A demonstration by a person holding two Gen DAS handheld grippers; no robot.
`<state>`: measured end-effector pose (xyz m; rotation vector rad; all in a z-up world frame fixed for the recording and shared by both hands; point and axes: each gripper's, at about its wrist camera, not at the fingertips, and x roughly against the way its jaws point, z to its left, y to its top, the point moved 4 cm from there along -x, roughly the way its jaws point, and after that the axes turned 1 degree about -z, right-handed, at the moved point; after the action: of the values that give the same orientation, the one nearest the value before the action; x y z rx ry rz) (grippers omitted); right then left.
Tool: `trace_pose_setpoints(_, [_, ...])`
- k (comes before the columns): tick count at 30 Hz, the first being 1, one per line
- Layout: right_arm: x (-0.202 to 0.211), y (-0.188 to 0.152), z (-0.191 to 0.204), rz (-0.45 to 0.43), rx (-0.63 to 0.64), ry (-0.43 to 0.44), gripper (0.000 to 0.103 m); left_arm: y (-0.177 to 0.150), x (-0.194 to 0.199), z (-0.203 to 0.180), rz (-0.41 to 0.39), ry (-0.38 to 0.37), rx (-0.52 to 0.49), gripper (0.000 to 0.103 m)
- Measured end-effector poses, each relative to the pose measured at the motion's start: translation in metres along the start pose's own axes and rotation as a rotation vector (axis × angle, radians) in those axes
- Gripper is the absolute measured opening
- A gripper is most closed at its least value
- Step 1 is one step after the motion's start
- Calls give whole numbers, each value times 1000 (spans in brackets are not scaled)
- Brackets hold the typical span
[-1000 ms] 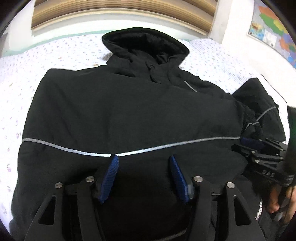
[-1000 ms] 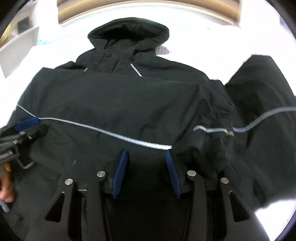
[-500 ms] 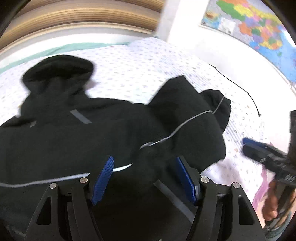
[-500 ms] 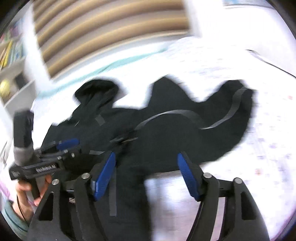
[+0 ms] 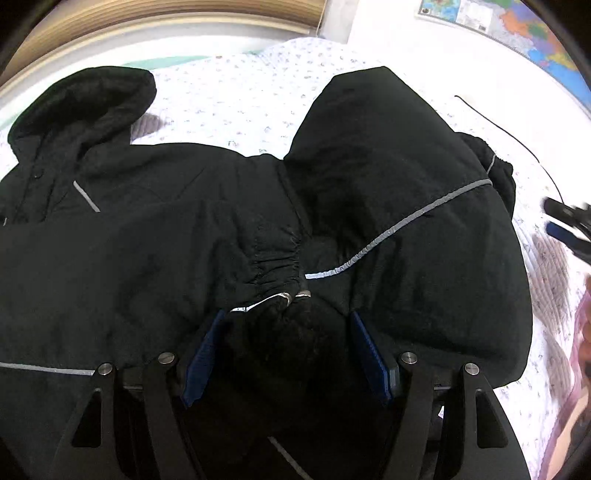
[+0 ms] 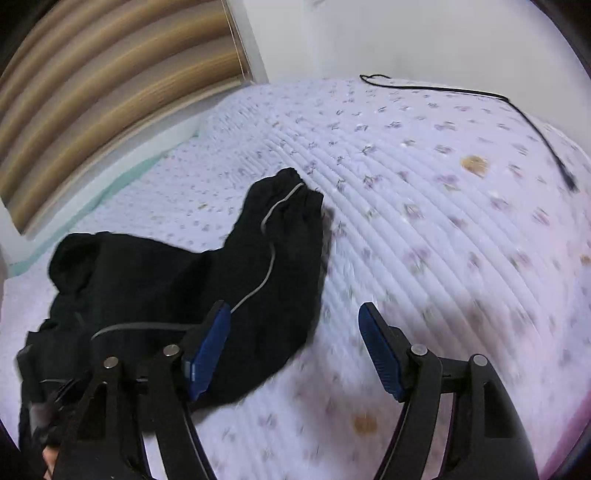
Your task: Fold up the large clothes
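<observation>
A large black padded hooded jacket [image 5: 184, 236] with thin grey reflective piping lies spread across a bed covered by a white quilted bedspread [image 6: 424, 206] printed with small purple flowers. In the left wrist view the hood sits at the upper left, and one sleeve [image 5: 399, 206] is bent up and outward to the right, its gathered cuff resting on the quilt.

The left gripper [image 5: 290, 354] hovers over the jacket where body and sleeve meet; its blue-padded fingers [image 5: 201, 360] stand apart, with a bunched cuff and dark fabric seen between them (whether the pads touch the cloth cannot be told).

The right gripper [image 6: 293, 350] is over the bedspread beside the sleeve's outer edge. Its fingers [image 6: 380, 354] have just been opening and stand wide apart, holding nothing, only quilt between them; the left pad overlaps the sleeve edge in the view.

A thin black cable [image 6: 509, 103] trails across the far side of the bed. A window blind with tan slats [image 6: 110, 85] hangs behind, and a colourful wall map [image 5: 517, 26] shows at the upper right
</observation>
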<state>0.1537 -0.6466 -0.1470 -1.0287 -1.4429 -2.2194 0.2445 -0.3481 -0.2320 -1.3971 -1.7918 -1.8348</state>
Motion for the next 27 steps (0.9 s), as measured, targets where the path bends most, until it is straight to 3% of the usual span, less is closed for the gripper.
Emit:
trace_pose_setpoints(5, [-51, 15, -1, 48, -47, -4, 67, -3, 1, -1, -24, 3, -11, 70])
trace_pose_setpoints(7, [-66, 20, 2, 60, -58, 36, 48, -5, 4, -3, -31, 5, -17, 70])
trace_pose_setpoints(8, [-70, 21, 3, 71, -62, 49, 35, -6, 4, -3, -36, 4, -18, 70])
trace_pose_setpoints(9, [-74, 22, 5, 82, -63, 62, 14, -6, 4, -2, -38, 2, -18, 70])
trace_pose_setpoints(11, [-74, 24, 10, 83, -53, 92, 11, -5, 3, 0, -39, -1, -19, 70])
trace_pose_setpoints(13, [-56, 27, 14, 31, -23, 69, 9, -5, 3, 0, -40, -1, -19, 70])
trace_pose_setpoints(16, [-3, 38, 2, -97, 1, -43, 9, -5, 3, 0, -43, -2, -21, 70])
trace_pose_setpoints(20, [53, 46, -42, -191, -82, -167, 8, -4, 2, 0, -45, 2, -25, 70])
trace_pose_setpoints(22, [59, 43, -61, -183, -115, -182, 8, -4, 3, -1, -46, 3, -29, 70])
trace_pose_setpoints(27, [28, 20, -87, -82, -186, -194, 7, -4, 1, -2, -43, 15, -39, 70])
